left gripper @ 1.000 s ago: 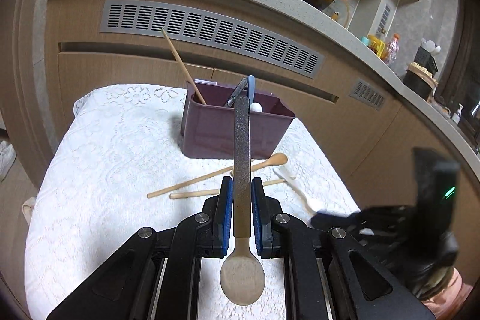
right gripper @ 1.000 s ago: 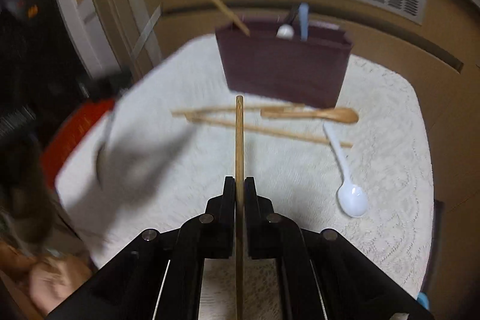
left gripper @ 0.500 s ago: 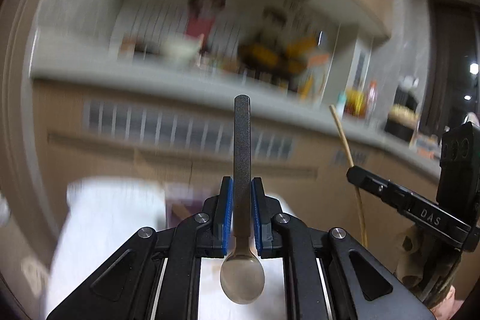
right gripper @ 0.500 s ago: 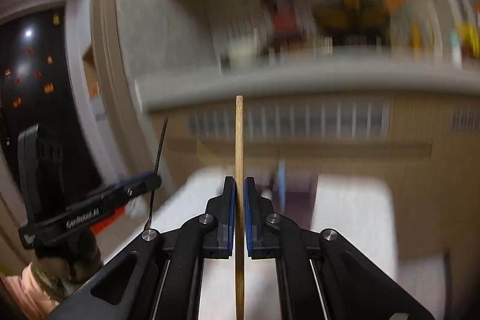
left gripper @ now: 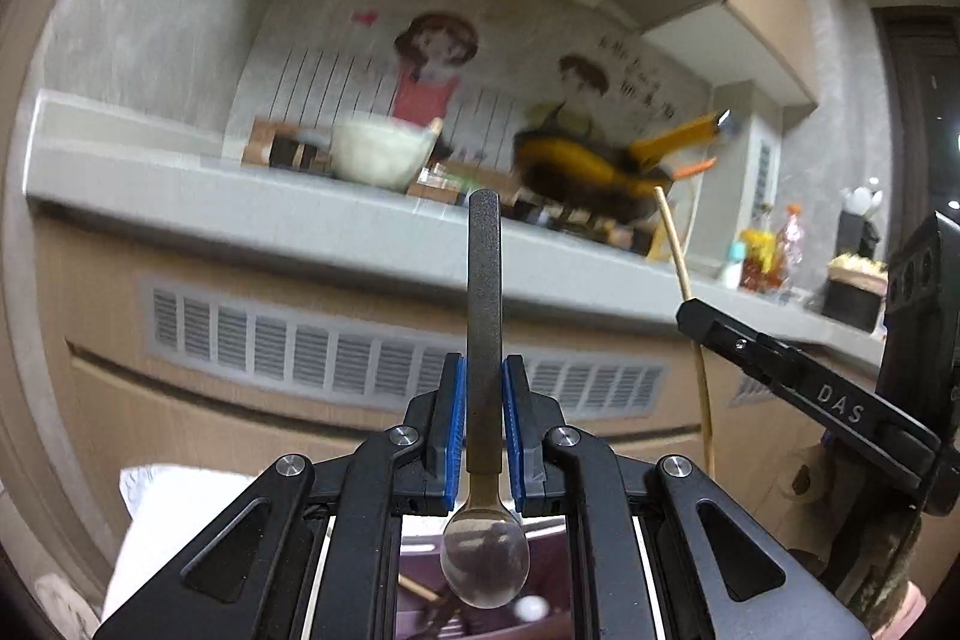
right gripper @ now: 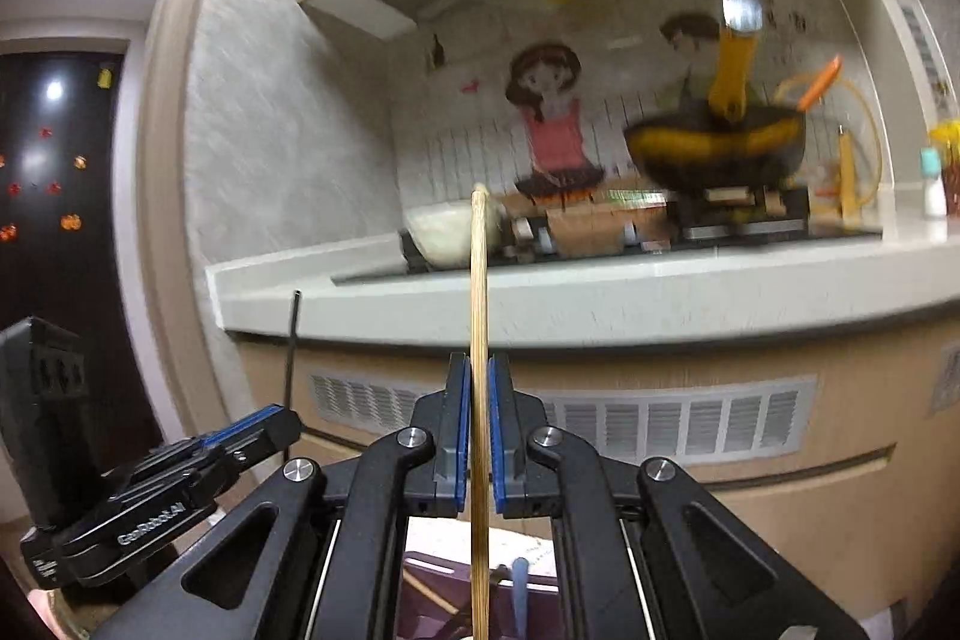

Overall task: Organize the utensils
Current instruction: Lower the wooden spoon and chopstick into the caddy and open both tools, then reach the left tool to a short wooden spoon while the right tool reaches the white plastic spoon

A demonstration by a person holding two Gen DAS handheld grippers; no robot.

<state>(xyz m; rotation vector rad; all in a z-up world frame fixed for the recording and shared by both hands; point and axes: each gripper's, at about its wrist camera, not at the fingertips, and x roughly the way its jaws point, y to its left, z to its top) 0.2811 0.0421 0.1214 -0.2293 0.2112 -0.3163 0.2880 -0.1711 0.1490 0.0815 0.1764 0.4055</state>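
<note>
The dark purple plastic utensil holder [right gripper: 441,589] shows only as a sliver at the bottom of both views, under the raised grippers. The left gripper [left gripper: 483,430] is clamped on a metal spoon with a dark textured handle [left gripper: 483,316], bowl toward the camera. The right gripper [right gripper: 478,439] pinches a thin wooden chopstick [right gripper: 478,340]. To do this well, tip each utensil downward over the holder before letting go. The holder's compartments are mostly hidden, and the kitchen counter [right gripper: 600,292] behind is blurred.
</note>
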